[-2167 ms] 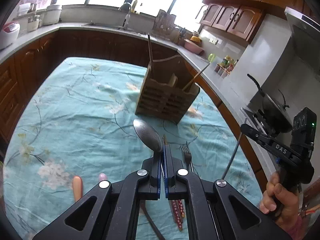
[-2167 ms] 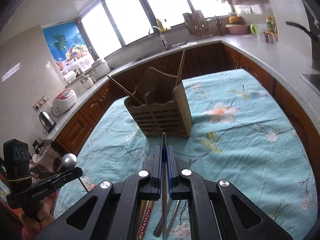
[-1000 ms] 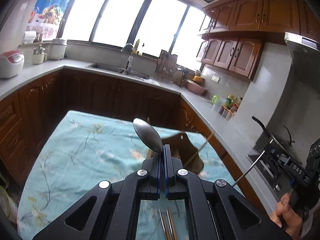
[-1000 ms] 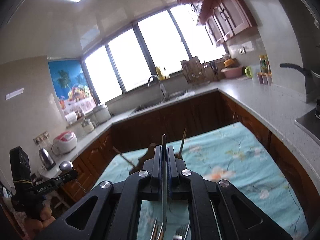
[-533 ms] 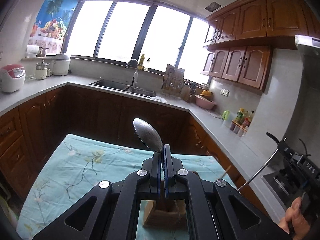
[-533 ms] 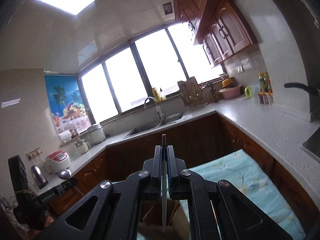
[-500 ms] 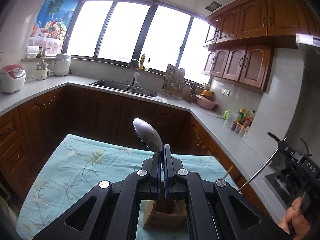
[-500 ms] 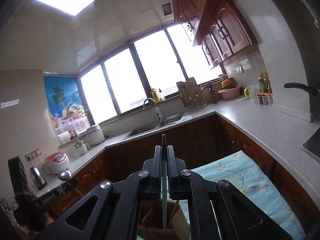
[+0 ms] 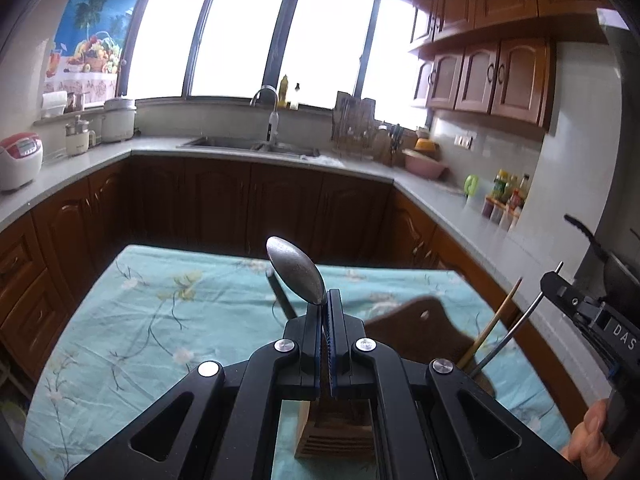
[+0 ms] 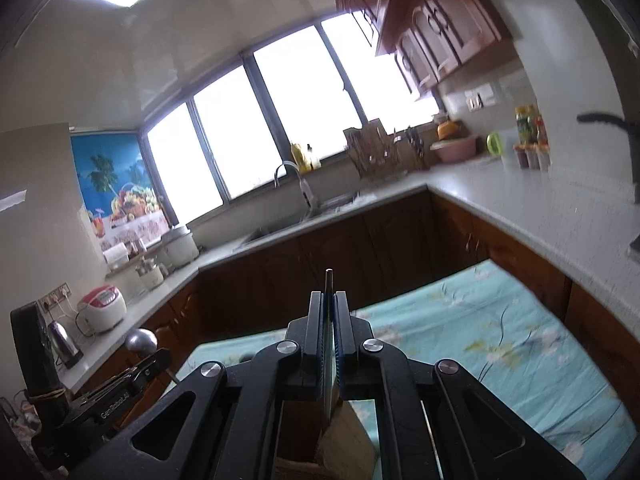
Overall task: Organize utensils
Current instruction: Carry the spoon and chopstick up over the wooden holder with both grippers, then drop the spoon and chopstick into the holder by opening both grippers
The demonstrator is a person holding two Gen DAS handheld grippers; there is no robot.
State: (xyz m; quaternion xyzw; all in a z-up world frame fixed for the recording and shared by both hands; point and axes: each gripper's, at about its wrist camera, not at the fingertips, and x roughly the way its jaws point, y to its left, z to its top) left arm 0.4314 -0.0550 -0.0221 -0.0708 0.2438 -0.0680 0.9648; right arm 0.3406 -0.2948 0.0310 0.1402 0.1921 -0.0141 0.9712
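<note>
Steel shows at both tools. The left gripper (image 9: 325, 300) is pressed together on a spoon (image 9: 295, 270), pinching its neck so the bowl sticks up past the fingertips. Below and just right of that gripper stands the wooden utensil holder (image 9: 416, 332) on the floral teal tablecloth (image 9: 160, 320); a wooden stick (image 9: 492, 326) leans out of it at the right side, and a dark handle (image 9: 282, 300) rises from behind the left gripper, its lower end hidden.

At the far right of the left wrist view, the right gripper (image 9: 554, 276) pinches a thin metal utensil (image 9: 508, 338) whose lower end reaches down into the holder; a hand (image 9: 588, 446) grips that tool low in the corner.

From the right wrist view, the right gripper (image 10: 329, 300) is clamped on the same thin utensil (image 10: 329, 280), seen edge-on, with the holder (image 10: 320, 448) directly beneath it. The spoon bowl (image 10: 141, 341) shows at the left above the other tool
</note>
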